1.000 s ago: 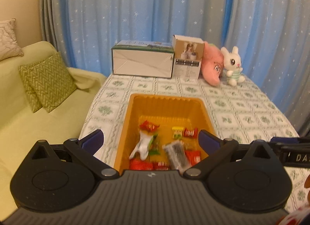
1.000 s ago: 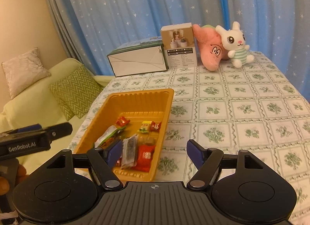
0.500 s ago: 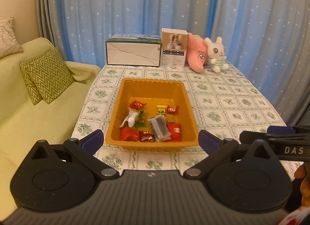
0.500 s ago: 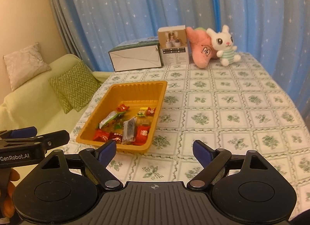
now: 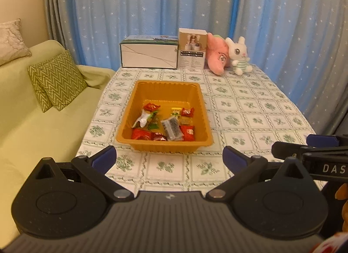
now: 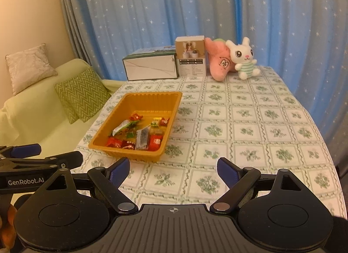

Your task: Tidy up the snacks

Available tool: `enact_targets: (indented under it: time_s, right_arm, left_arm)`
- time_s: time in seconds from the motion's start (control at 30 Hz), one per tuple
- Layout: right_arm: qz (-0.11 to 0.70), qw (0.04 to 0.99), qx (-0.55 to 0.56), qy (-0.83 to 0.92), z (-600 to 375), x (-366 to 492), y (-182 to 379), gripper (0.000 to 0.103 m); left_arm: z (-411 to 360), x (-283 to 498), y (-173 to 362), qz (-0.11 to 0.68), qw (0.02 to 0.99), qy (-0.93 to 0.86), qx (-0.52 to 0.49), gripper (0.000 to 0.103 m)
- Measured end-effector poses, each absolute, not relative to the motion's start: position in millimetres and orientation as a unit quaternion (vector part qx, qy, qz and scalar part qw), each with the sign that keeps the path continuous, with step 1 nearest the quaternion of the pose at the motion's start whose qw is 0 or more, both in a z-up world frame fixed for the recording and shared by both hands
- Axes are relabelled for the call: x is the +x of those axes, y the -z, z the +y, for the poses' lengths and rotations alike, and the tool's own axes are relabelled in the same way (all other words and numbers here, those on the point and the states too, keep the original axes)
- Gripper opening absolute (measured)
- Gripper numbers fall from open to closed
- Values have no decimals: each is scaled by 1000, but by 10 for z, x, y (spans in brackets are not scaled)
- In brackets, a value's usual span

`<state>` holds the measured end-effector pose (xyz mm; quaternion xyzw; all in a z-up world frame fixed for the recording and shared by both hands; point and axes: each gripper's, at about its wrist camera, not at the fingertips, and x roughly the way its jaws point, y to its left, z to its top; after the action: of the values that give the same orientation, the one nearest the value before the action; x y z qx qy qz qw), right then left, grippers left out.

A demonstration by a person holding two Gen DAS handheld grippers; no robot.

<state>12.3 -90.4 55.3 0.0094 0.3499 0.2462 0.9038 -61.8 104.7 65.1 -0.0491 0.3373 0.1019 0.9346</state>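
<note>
Ok, I've got both grippers up off the table now, pointing down at the tablecloth (image 5: 243,109): left gripper (image 5: 169,159) w/ jaws spread wide, nothing between the pads, just bare cloth under them; right gripper (image 6: 173,167) same, jaws have just been opening, now wide apart and empty. Orange tray (image 5: 128,120) sits ahead of both, nearer the table's left edge by the sofa (image 5: 28,122), and the snacks (image 5: 165,122) are all inside it, bunched in the near half: red wrappers along the front wall, a clear pack w/ dark print (image 5: 173,128) lying across the middle, a white-and-green pouch (image 5: 144,119) to its left, small yellow and red ones behind. Far half of the tray is bare. Can't read any labels, too small from here. From the right cam the left gripper pokes in at the lower left edge, well short of the tray. At the back by the curtain (image 6: 195,13): a long white box (image 6: 151,67), a taller box (image 6: 191,56) touching it, pink plush (image 6: 218,62) and white bunny (image 6: 242,57) beside
</note>
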Motion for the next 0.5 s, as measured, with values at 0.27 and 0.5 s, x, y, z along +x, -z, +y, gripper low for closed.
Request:
enact_targets:
  time_s: [0.27, 0.5]
  right_arm:
    - [346, 910, -4, -230, -1037, -42, -549, 87]
    - [353, 908, -1, -228, -1080, -52, -518, 87]
  left_arm:
    - [959, -706, -632, 343, 932, -106, -47, 103]
    - [967, -734, -592, 346, 931, -109, -41, 103]
